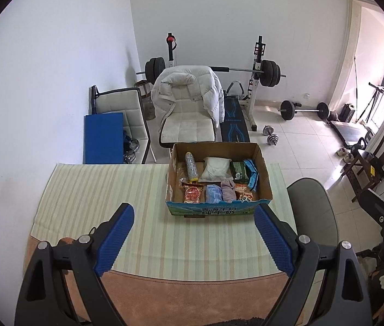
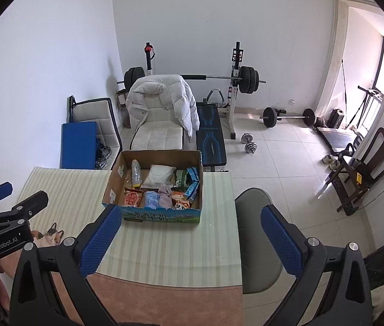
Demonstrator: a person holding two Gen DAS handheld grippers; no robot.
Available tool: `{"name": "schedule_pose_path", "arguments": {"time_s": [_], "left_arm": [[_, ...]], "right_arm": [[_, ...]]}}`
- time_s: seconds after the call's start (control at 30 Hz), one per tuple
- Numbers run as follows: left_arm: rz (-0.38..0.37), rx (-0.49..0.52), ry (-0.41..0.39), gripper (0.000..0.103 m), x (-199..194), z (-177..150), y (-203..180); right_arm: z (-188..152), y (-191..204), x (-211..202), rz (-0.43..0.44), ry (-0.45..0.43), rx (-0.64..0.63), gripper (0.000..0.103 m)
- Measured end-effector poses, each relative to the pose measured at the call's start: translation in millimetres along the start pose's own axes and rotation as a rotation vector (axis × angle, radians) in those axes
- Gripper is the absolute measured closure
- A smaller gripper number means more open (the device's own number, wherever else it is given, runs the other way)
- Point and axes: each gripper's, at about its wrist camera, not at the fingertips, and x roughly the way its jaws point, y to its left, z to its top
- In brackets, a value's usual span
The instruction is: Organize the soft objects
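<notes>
Both grippers hang right up front with nothing in them; left gripper point(image 1: 194, 240) has its blue pads spread wide over the striped table mat point(image 1: 88, 190), and right gripper point(image 2: 190, 240) is spread just as wide, empty too; from the right wrist view you can see the left one poking in at 9 o'clock.

Cardboard box point(image 1: 264, 175) sits on the mat at about 12 o'clock from both sets of fingers, toward the far edge of the table, blue printed panel facing us; it's packed with the soft stuff. Along the near row: red snack pack point(image 1: 192, 193) at the left, then a blue pack point(image 1: 213, 193), a lilac cloth point(image 1: 228, 191) bunched upright next to it, and a panda snack bag point(image 1: 245, 196) in the right corner; behind those, a clear plastic bottle point(image 1: 191, 166) lying at 11 o'clock in the box, a white pouch point(image 1: 216, 168) in the middle, a green pack point(image 1: 238, 171) and some blue cartons point(image 1: 251, 175) tucked against the right wall.

Outside the mat the table shows a pinkish cloth point(image 1: 192, 296) nearest us; a grey chair point(image 2: 257, 233) is tucked in at 3 o'clock of the table; past the box, a white chair point(image 1: 189, 125) with a puffy white jacket point(image 1: 189, 87) draped over it, a weight bench point(image 1: 234, 125) with a loaded barbell point(image 1: 269, 72) behind it, dumbbells point(image 1: 269, 135) on the tile floor.
</notes>
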Motion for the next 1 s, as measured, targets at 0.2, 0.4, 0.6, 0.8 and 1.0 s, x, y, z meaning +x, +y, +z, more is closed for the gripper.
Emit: {"name": "schedule_pose_path", "arguments": {"time_s": [0.2, 0.4, 0.6, 0.8, 1.0], "left_arm": [[-0.006, 0.002, -0.002, 0.012, -2, -1, -1], [-0.008, 0.008, -0.017, 0.012, -8, 2, -3], [-0.006, 0.011, -0.030, 0.012, -15, 2, -4], [0.001, 0.010, -0.036, 0.012, -17, 3, -4], [0.005, 0.004, -0.045, 0.012, -18, 5, -2]], "right_arm": [[1, -2, -5, 0.000, -0.009, 0.002, 0.000], [4, 1, -9, 0.008, -0.017, 0.000, 0.000], [6, 2, -10, 0.007, -0.024, 0.001, 0.000], [10, 2, -12, 0.007, -0.027, 0.005, 0.000], [9, 2, -12, 0.007, -0.029, 0.006, 0.000]]}}
